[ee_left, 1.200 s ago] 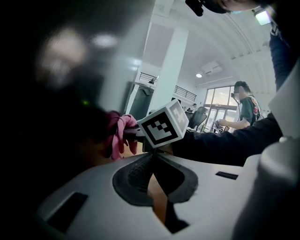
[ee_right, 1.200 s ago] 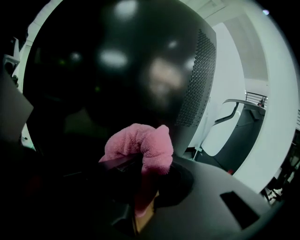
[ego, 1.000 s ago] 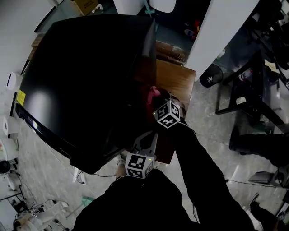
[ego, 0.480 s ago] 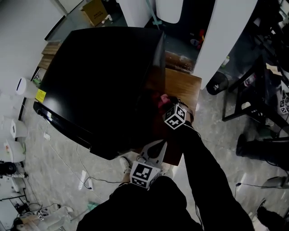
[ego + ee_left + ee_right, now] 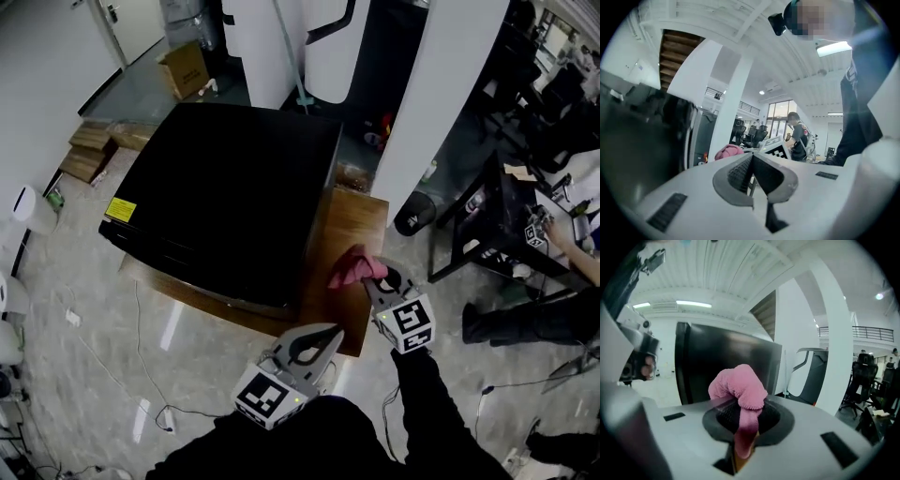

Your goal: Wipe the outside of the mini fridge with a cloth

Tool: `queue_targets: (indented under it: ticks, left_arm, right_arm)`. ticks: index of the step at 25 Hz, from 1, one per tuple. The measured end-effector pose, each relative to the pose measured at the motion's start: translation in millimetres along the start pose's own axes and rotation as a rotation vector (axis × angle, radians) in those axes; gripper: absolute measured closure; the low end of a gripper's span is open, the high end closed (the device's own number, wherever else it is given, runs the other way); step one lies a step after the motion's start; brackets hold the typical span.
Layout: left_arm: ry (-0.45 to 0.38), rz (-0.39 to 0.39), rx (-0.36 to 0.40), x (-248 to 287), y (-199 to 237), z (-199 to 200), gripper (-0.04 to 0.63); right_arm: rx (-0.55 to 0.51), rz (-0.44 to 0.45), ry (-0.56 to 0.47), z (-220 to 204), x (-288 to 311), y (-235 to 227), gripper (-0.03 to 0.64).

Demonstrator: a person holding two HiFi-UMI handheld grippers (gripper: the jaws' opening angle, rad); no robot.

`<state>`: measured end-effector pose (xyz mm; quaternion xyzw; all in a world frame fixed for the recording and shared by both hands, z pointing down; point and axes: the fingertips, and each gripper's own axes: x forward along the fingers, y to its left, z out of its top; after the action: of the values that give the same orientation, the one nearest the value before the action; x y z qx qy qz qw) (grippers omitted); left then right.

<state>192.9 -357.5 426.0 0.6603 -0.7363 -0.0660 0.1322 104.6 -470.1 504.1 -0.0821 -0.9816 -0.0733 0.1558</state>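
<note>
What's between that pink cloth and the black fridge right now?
Only a bare strip of the wooden table, seen in the head view; the pink cloth, clamped in the right gripper, hangs beside the mini fridge.

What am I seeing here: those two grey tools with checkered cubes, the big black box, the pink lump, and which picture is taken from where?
A person holds a hand-held gripper in each hand; the cubes belong to them. The top-down picture comes from a camera on the person's head; the other two cameras ride on those hand-held grippers, looking along their jaws. The black box is the mini fridge on a wooden table. The right hand-held gripper clamps the pink cloth beside the fridge, seemingly off it. The left hand-held gripper is shut, empty.
</note>
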Motion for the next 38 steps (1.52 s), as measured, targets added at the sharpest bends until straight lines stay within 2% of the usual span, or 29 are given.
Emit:
queue_targets:
  ticks: [3,6,11,15,18,26,30,38]
  left_arm:
    - [0.009,-0.026,0.028,-37,-1,38,0.591]
    - [0.009,-0.034,0.072,-72,13,74,0.591]
    - [-0.061,0.004,0.097,-146,35,120,0.591]
    - [-0.088,0.018,0.124,-191,56,143,0.591]
    - [-0.098,0.026,0.151,-222,76,159,0.591]
    - [-0.127,0.105,0.231,-292,131,193,0.591]
    - [-0.136,0.128,0.246,-305,164,224,0.591]
    - [-0.165,0.193,0.317,-271,234,288,0.591]
  right_arm:
    - [0.016,-0.030,-0.055,57,-46,28,0.568]
    - [0.017,-0.055,-0.092,108,-66,55,0.569]
    - [-0.054,-0.057,-0.166,184,-76,115,0.568]
    - [-0.155,-0.061,-0.150,222,-62,161,0.568]
    - [-0.183,-0.048,-0.116,246,-40,190,0.566]
    - [-0.329,-0.034,-0.079,305,28,258,0.566]
    - [-0.354,-0.036,-0.083,344,62,260,0.566]
    - [-0.531,-0.049,-0.089,414,130,194,0.566]
